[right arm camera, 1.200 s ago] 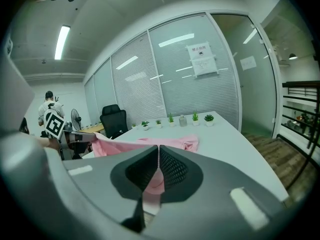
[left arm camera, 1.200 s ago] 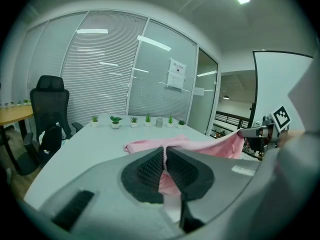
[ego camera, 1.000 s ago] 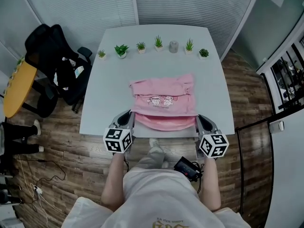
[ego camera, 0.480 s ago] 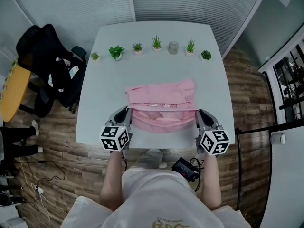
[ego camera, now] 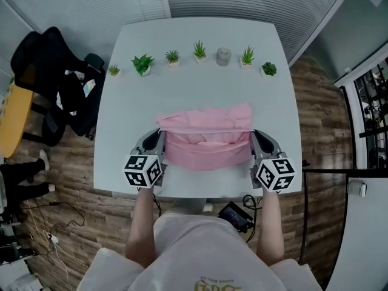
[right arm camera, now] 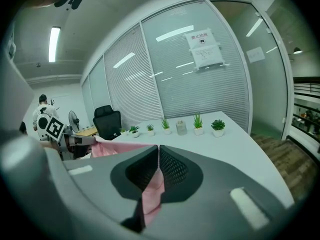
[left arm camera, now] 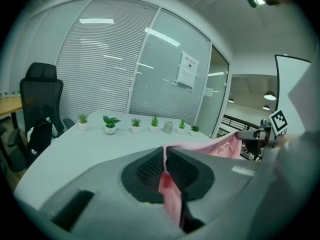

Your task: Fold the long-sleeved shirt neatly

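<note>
Above the near half of the counter: both hands are holding their grippers side by side, forearms reaching out from the body, marker cubes facing up
Left gripper (ego camera: 159, 136): is pointing away from the person and slightly downward, at the left side of the pink shirt (ego camera: 206, 153)
Right gripper (ego camera: 254, 136): is mirroring it at the shirt's right side, level with the left one
Shirt: is lying on the white counter (ego camera: 194, 90), closer to the person's edge than to the far one; one pink edge is stretching taut between the two grippers, raised above the layer beneath, which is sagging in soft folds toward the near edge
Change from a second ago: both grippers have been travelling away from the person, carrying the held edge across the shirt; the cartoon print that was showing on the front is now being covered by the raised fabric
Left jaws: are pressing together on a thin pinch of pink fabric, which is running between the ribbed pads (left arm camera: 147, 170) and hanging out below them
Right jaws: are likewise clamping shut on a pinch of the same fabric, a pink strip trailing below
Far side of the counter: six small potted plants (ego camera: 173, 57) and a grey jar (ego camera: 224, 56) are standing in a row, well apart from the shirt
</note>
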`<action>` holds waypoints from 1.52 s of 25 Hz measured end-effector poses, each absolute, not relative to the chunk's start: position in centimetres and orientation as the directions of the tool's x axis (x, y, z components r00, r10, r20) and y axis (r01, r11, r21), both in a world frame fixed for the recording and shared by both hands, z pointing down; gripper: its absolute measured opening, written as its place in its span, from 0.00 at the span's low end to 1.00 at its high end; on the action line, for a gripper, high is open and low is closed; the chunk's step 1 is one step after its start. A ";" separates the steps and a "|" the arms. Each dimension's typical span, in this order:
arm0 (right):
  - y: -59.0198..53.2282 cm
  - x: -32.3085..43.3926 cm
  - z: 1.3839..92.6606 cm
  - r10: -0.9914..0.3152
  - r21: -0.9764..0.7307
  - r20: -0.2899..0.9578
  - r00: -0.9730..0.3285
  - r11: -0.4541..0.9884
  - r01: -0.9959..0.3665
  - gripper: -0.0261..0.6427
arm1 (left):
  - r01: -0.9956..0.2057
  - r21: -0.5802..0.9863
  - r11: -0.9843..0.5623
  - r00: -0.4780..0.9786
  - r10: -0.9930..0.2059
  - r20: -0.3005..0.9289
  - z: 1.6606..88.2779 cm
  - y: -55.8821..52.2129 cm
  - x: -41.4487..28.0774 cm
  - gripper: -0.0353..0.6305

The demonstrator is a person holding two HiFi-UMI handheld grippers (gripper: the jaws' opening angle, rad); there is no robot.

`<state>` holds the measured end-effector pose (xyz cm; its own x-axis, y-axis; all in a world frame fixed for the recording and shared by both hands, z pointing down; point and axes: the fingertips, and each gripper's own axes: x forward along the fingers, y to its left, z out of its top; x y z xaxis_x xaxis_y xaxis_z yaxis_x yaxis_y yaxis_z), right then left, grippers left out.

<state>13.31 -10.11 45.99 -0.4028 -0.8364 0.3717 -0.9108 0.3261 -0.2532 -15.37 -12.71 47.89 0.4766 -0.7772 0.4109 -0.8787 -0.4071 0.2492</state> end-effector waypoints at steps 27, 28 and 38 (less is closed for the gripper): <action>-22.8 12.7 51.3 -0.789 -0.293 0.461 -0.406 0.297 -0.909 0.07 | -0.896 0.300 -0.327 0.443 -0.704 0.555 55.4 -24.0 -16.1 0.09; -23.1 12.6 52.3 -0.774 -0.291 0.487 -0.405 0.294 -0.911 0.07 | -0.901 0.297 -0.317 0.434 -0.697 0.571 56.3 -24.3 -16.1 0.09; -25.2 13.0 58.3 -0.674 -0.316 0.630 -0.385 0.229 -0.920 0.12 | -0.947 0.236 -0.218 0.321 -0.645 0.694 61.3 -26.1 -16.8 0.34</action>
